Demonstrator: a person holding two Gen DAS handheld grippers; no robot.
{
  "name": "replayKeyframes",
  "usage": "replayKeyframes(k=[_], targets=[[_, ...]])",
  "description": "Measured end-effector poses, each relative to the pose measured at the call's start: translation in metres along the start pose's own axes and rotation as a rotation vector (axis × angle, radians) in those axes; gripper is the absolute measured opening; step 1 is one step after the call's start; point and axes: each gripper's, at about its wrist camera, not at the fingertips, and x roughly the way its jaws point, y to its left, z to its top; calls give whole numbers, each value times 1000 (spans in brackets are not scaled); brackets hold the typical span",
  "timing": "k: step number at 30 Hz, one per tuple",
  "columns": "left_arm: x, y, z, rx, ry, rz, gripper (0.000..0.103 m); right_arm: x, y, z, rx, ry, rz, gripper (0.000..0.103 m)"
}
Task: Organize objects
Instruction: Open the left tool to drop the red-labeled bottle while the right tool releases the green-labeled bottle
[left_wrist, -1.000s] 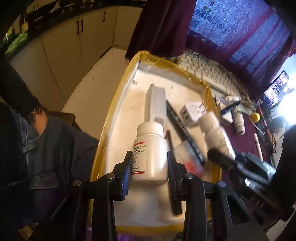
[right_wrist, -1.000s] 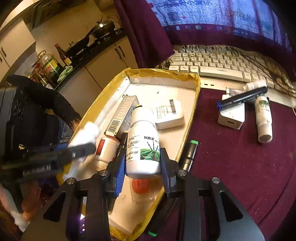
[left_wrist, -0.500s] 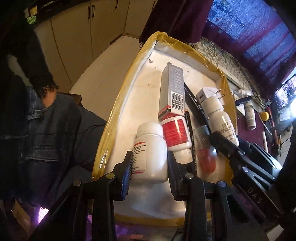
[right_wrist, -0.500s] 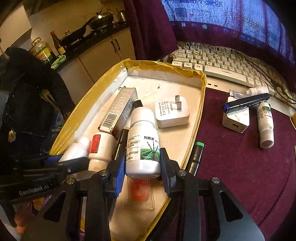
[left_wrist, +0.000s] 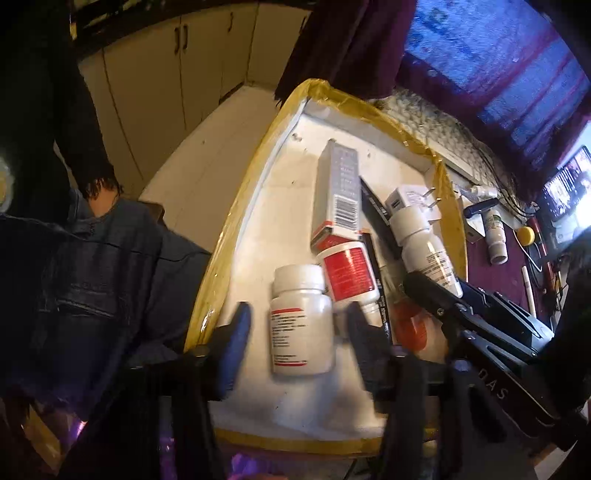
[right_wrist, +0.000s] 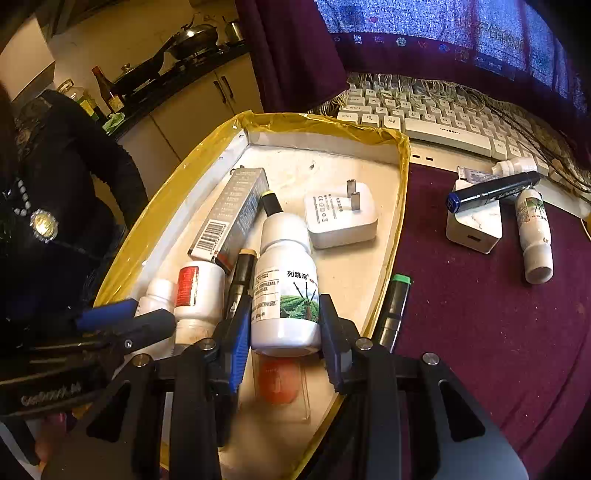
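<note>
A white pill bottle (left_wrist: 301, 321) lies on the floor of the yellow-taped tray (left_wrist: 369, 107), between the fingers of my left gripper (left_wrist: 298, 314). Its jaws are opening and stand clear of the bottle on both sides. My right gripper (right_wrist: 286, 325) is shut on a white bottle with a green picture label (right_wrist: 286, 291), held just above the tray (right_wrist: 317, 123) near its right rim. In the right wrist view the left gripper (right_wrist: 125, 321) sits at the tray's near left corner beside the pill bottle (right_wrist: 157, 295).
The tray also holds a grey carton (right_wrist: 232, 218), a red-labelled bottle (right_wrist: 195, 291), a white plug charger (right_wrist: 340, 218), black pens and an orange item in a clear case (right_wrist: 279, 380). A green-capped marker (right_wrist: 393, 306), blue marker (right_wrist: 491, 190), small bottle (right_wrist: 535, 236) and keyboard (right_wrist: 443, 118) lie outside on the purple cloth.
The left jaws have spread apart and let go of the white pill bottle, which now rests in the tray against the red-labelled bottle. The right gripper still holds its bottle.
</note>
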Motion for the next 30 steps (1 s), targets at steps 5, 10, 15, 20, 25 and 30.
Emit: replayKeyframes(k=[5,10,15,20,25,30], targets=[[-3,-4,-4,18,-10,25,60,-6,-2,-5,-1,-17,53,36],[-13,-9,-1,17,-58,76,60,-26,-7,-10,-4,-55,90,45],[-22,-24,-3,50,-93,107,60,-49,-24,-18,41,-108,132,45],[-41,-47,-8,89,-156,65,60,-65,-43,-30,44,-129,90,45],[-35,-74,-19,182,-178,65,60,-62,-57,-52,57,-96,44,45],[-31,-93,-19,196,-157,6,60,-60,-69,-53,82,-89,14,40]])
